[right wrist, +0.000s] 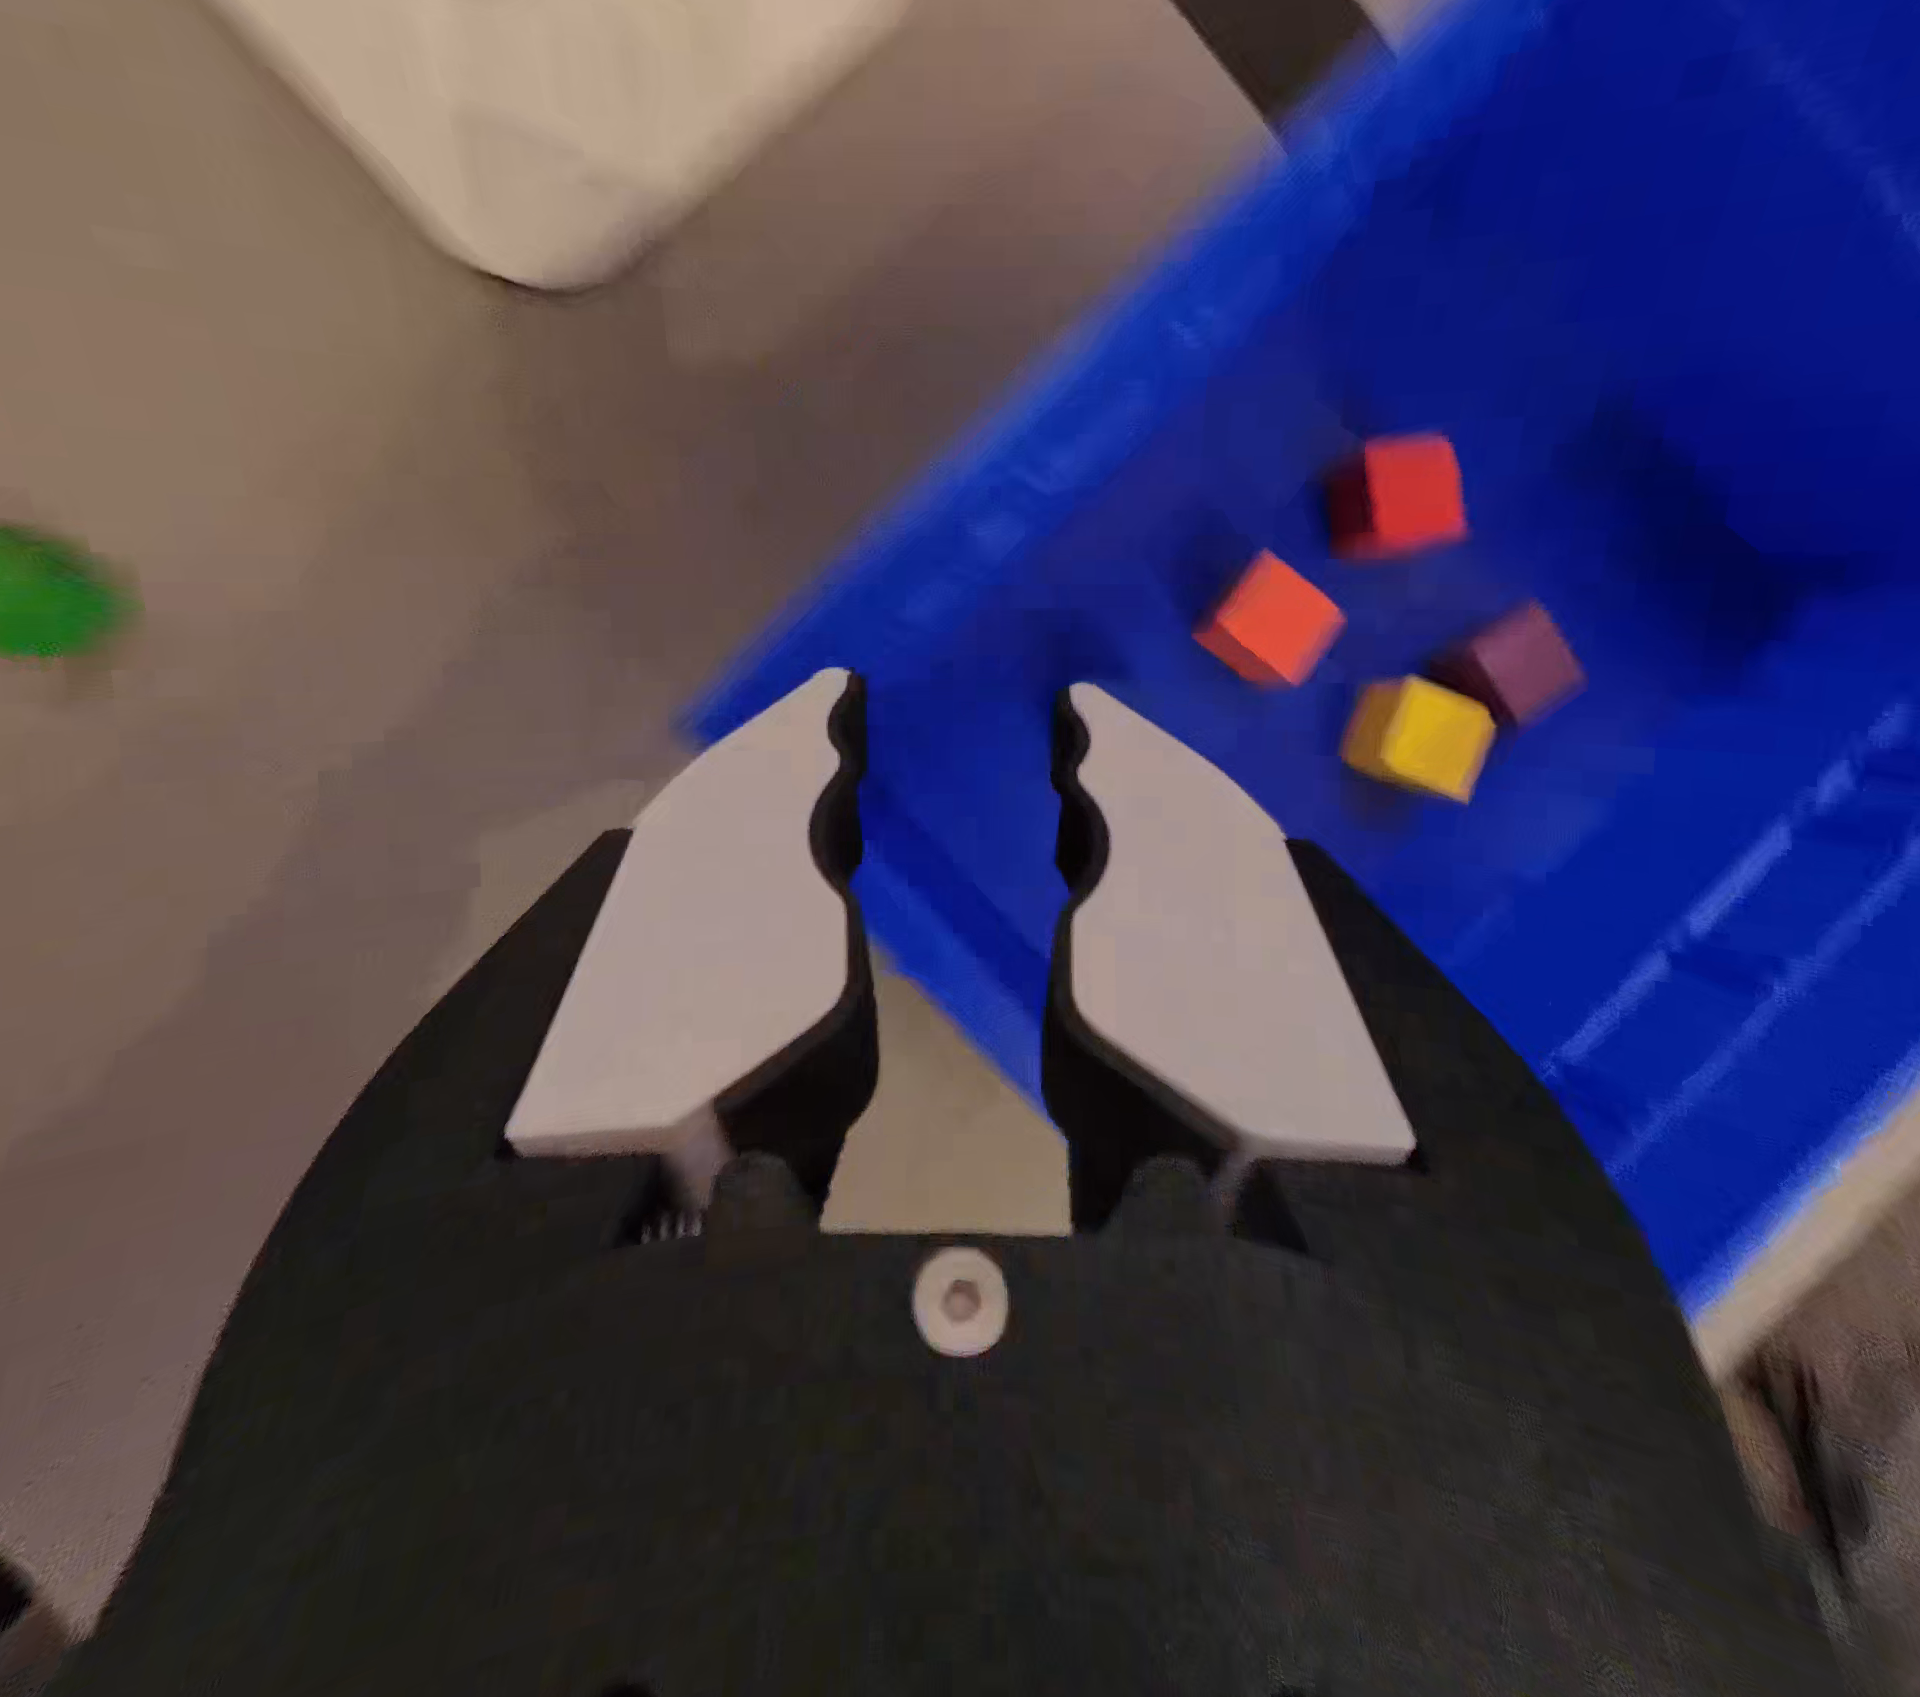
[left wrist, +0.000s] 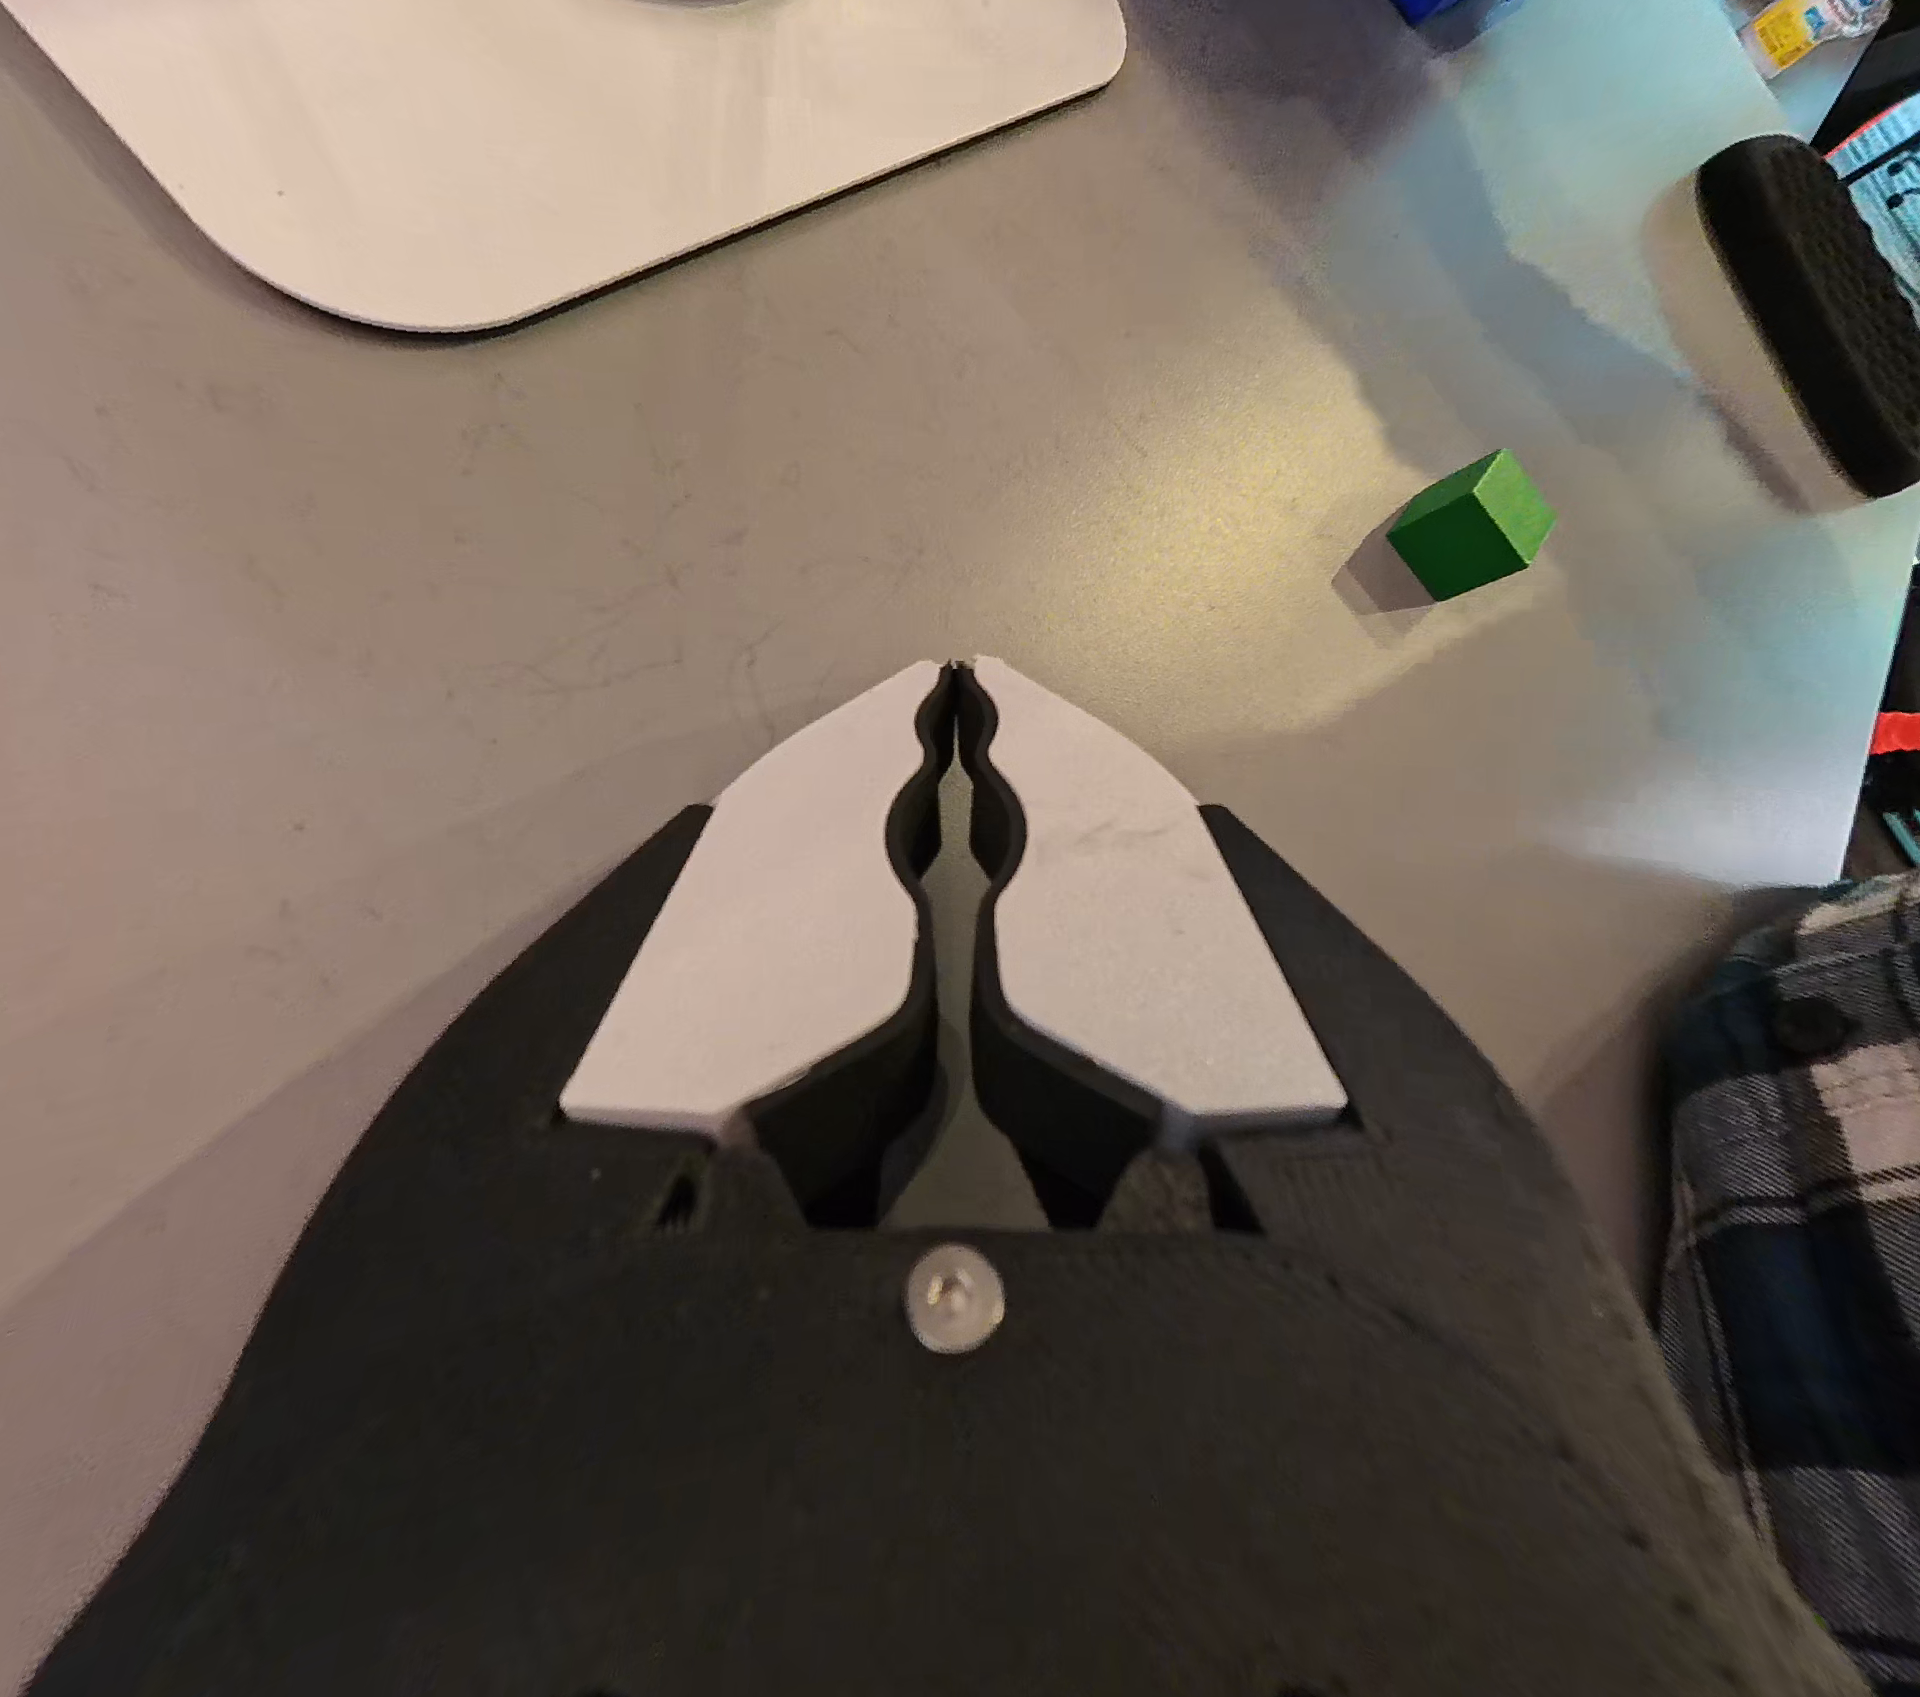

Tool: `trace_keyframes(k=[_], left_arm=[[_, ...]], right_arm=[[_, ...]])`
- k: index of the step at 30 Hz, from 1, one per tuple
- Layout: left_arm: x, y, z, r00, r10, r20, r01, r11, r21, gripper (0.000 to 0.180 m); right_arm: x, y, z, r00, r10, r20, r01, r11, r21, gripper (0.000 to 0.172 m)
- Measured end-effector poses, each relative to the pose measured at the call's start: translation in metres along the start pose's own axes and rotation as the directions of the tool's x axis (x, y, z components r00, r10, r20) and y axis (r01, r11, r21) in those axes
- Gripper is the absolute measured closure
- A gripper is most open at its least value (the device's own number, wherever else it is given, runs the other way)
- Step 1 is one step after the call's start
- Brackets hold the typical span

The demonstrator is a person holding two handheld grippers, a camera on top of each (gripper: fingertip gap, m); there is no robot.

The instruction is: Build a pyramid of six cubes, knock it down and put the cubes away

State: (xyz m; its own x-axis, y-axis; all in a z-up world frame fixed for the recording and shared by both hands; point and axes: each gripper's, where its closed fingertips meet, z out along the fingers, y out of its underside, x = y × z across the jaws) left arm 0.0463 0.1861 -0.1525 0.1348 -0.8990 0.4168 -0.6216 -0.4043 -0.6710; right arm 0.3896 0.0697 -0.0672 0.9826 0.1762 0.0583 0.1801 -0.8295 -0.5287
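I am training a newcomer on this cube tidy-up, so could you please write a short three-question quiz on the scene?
1. True or false: the left gripper is shut with nothing between its fingertips.
2. How many cubes show inside the blue bin? A) two B) four C) six
3. Fill in: the cube lying on the grey table is ____.

Key: 1. True. 2. B: red cube, orange cube, purple cube, yellow cube. 3. Green: the green cube.

Two near, downward wrist views: left over the table (left wrist: 520,556), right over the blue bin (right wrist: 1558,245); shared green cube (left wrist: 1470,527).
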Motion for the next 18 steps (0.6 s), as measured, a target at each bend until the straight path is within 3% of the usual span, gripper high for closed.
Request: trace_keyframes(k=[2, 4, 9, 14, 15, 16, 18], left_arm=[[0.0, 0.0, 0.0, 1.0, -0.002, 0.0, 0.002, 1.0, 0.0, 0.18], [0.0, 0.0, 0.0, 1.0, -0.007, -0.004, 0.007, 1.0, 0.0, 0.18], [0.0, 0.0, -0.001, 1.0, -0.021, -0.017, 0.021, 1.0, 0.001, 0.18], [0.0, -0.001, -0.001, 1.0, -0.025, -0.018, 0.025, 1.0, 0.002, 0.18], [0.0, 0.0, -0.001, 1.0, -0.024, -0.017, 0.024, 1.0, 0.002, 0.18], [0.0, 0.0, -0.001, 1.0, -0.023, -0.017, 0.024, 1.0, 0.002, 0.18], [0.0, 0.0, -0.001, 1.0, -0.023, -0.017, 0.023, 1.0, 0.003, 0.18]], right_arm=[[-0.057, -0.025, -0.031, 0.985, -0.127, 0.118, 0.109, 0.984, 0.144, 0.142], [-0.118, -0.032, -0.035, 0.939, -0.248, 0.237, 0.207, 0.961, 0.186, 0.134], [-0.225, -0.013, 0.027, 0.797, -0.48, 0.366, 0.45, 0.877, 0.169, 0.114], [-0.265, 0.005, 0.077, 0.729, -0.536, 0.425, 0.544, 0.831, 0.115, 0.112], [-0.271, 0.007, 0.081, 0.714, -0.543, 0.441, 0.555, 0.824, 0.116, 0.122], [-0.276, 0.01, 0.084, 0.694, -0.556, 0.457, 0.571, 0.812, 0.121, 0.143], [-0.273, 0.007, 0.081, 0.692, -0.565, 0.449, 0.587, 0.803, 0.105, 0.143]])
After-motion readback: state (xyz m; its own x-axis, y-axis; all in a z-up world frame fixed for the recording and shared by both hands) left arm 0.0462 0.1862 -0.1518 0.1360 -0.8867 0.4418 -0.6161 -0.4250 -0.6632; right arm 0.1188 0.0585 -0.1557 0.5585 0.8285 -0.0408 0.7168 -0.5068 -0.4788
